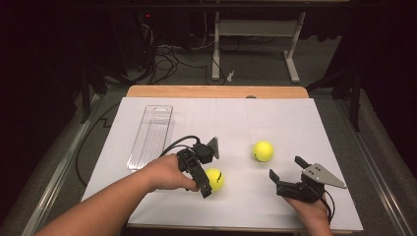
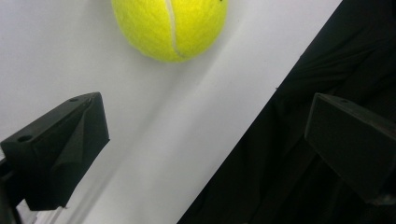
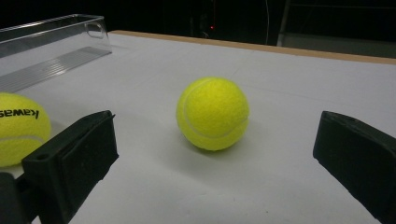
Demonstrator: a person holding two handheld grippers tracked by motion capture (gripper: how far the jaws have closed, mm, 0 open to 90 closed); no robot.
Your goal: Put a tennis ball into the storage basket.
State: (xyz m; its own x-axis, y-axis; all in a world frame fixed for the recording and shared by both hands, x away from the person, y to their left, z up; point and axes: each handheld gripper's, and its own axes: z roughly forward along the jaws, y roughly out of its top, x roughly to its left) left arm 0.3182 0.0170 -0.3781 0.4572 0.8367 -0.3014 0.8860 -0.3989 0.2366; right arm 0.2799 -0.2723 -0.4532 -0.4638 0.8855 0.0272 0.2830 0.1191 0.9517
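**Both grippers wide open, two tennis balls loose on table**

Left gripper [image 1: 209,184] has jaws spread wide, holding nothing, right beside the near tennis ball [image 1: 215,179]. Right gripper [image 1: 286,173] is also wide open and empty, aimed at the far tennis ball [image 3: 213,113], which sits well ahead of its jaws. Risk: a jaw nudging a ball would roll it off the smooth white table surface [image 1: 275,118]. Clear plastic tray [image 1: 151,135] lies at left. Dark room, cables on the floor behind.

White-covered table [image 1: 275,118]: two tennis balls [image 1: 263,151], clear tray [image 1: 151,135], seemingly empty.
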